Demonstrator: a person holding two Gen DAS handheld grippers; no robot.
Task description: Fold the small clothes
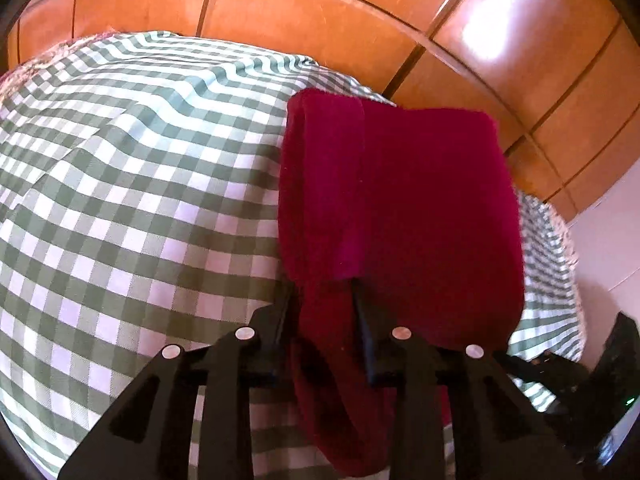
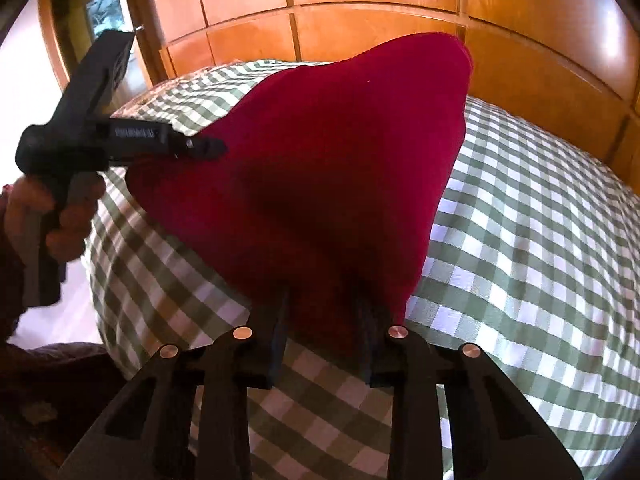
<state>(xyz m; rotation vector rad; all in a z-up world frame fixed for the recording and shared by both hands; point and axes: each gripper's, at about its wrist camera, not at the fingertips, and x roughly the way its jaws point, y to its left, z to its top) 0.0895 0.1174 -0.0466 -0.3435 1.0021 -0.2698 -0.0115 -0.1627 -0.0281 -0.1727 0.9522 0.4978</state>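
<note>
Crimson garment [image 2: 320, 168] hangs above the checked bed [image 2: 520, 220], each corner pinched in a nearly closed left claw [image 1: 324, 292] and right claw [image 2: 326, 300]. Mid-fold, judging by the lift; next it needs lowering flat, edges matched.

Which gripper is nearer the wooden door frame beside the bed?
Left. The left gripper grips the red garment on the door frame side; the right gripper grips it farther away.

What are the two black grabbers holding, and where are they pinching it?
Both hold the red cloth. The right gripper pinches its near edge; the left gripper pinches a corner.
</note>
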